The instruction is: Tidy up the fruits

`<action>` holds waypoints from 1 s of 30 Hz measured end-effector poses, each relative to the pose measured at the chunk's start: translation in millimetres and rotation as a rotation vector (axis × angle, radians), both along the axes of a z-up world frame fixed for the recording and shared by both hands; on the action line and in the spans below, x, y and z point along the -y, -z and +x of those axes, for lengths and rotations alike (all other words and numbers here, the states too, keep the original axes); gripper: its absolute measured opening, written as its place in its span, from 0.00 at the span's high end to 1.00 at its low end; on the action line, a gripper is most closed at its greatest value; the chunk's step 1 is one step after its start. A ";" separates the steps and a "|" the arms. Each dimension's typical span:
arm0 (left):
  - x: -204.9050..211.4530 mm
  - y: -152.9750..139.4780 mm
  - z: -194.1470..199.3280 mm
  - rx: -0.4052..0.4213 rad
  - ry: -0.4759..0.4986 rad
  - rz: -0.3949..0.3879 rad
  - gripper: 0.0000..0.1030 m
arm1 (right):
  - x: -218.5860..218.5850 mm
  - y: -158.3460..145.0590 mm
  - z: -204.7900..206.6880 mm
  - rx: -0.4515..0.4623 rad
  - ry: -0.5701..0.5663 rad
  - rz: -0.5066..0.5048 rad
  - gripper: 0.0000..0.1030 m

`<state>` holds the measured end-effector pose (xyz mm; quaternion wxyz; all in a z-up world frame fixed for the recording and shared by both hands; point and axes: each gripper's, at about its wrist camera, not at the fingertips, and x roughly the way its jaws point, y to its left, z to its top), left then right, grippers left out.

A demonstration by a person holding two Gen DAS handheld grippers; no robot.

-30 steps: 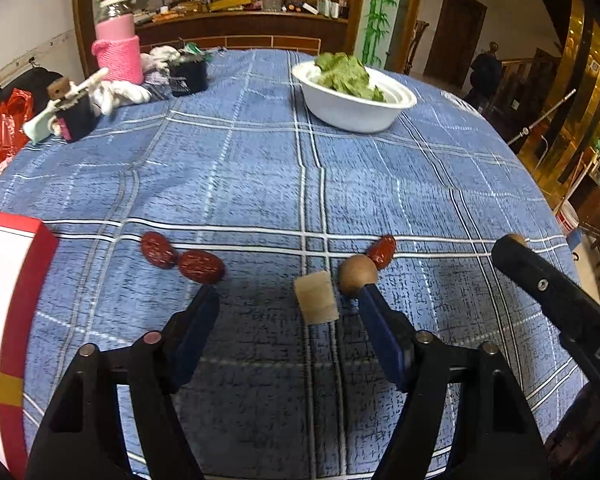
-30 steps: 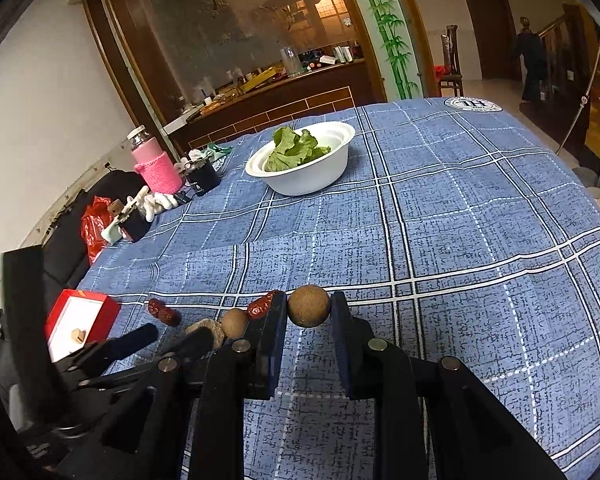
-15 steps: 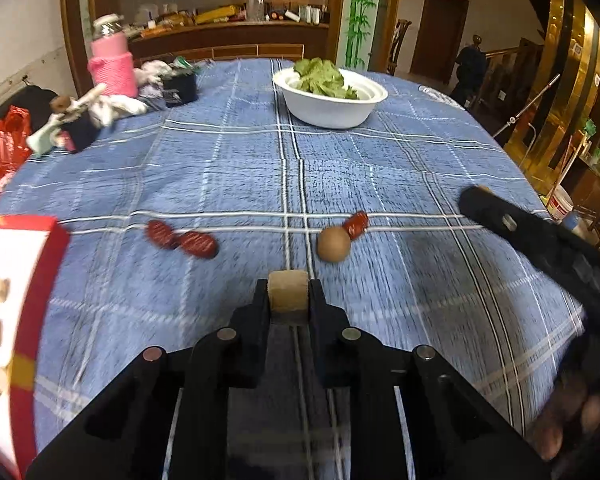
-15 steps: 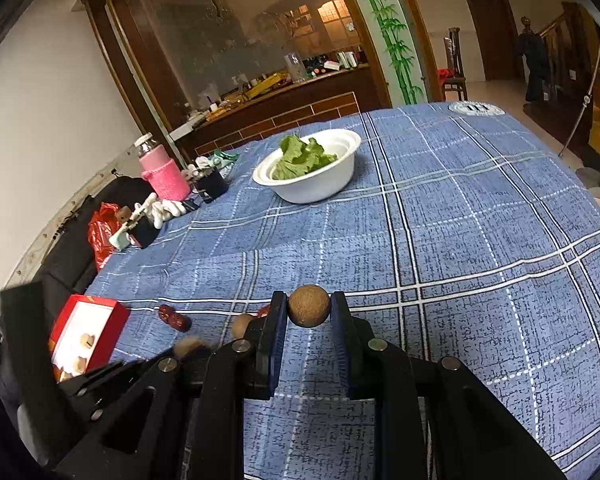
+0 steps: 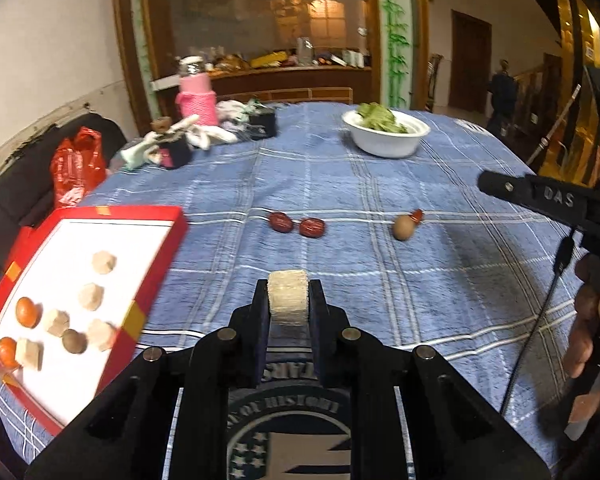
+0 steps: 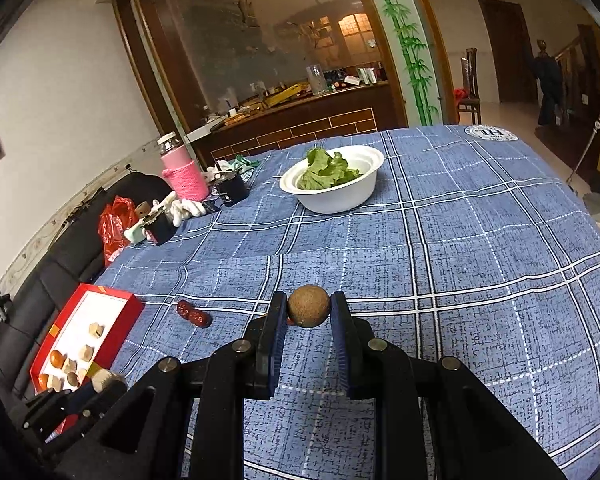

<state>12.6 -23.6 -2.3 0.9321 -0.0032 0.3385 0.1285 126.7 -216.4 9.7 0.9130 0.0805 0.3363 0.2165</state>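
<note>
Two claws are at work, and each of ours pinches one piece. The left gripper [image 5: 288, 300] is pressed against a pale beige cube [image 5: 288, 297] with a rough, fibrous face, held above the near part of the blue plaid tablecloth [image 5: 440, 280]. The right gripper [image 6: 309, 312] clamps a round brown fruit [image 6: 308, 305], dull and speckled, lifted over the cloth's near middle.

Beyond the cube we count two dark red dates [image 5: 297, 224] lying side by side, just apart, in the middle of the cloth. To their right sits one tan round fruit [image 5: 402, 227] with one more red date [image 5: 417, 214] touching its far side.

At the near left lies the red box [image 5: 156, 280] with a white floor. Inside we count five beige cubes [image 5: 91, 296], two orange fruits [image 5: 27, 311] at the left and one brown ball [image 5: 74, 341] among the cubes.

Far right of centre stands one white bowl [image 5: 386, 144] heaped with green leaves [image 5: 378, 117]. At the far left we see one pink-sleeved bottle [image 5: 196, 98], one dark cup [image 5: 262, 126] beside it and some white gloves [image 5: 204, 136]. One red plastic bag [image 5: 76, 168] lies off the table's left edge.
</note>
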 end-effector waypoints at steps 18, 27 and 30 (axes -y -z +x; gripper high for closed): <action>1.6 7.1 2.8 0.039 -0.035 0.020 0.85 | -9.5 0.0 -3.2 0.019 -0.022 -0.039 0.78; 0.4 15.8 15.8 -0.012 -0.042 -0.003 0.86 | -12.5 4.2 -2.2 0.017 -0.030 -0.062 0.78; -1.4 19.6 20.1 -0.038 -0.047 -0.012 0.86 | -14.1 5.5 -2.5 0.014 -0.033 -0.068 0.78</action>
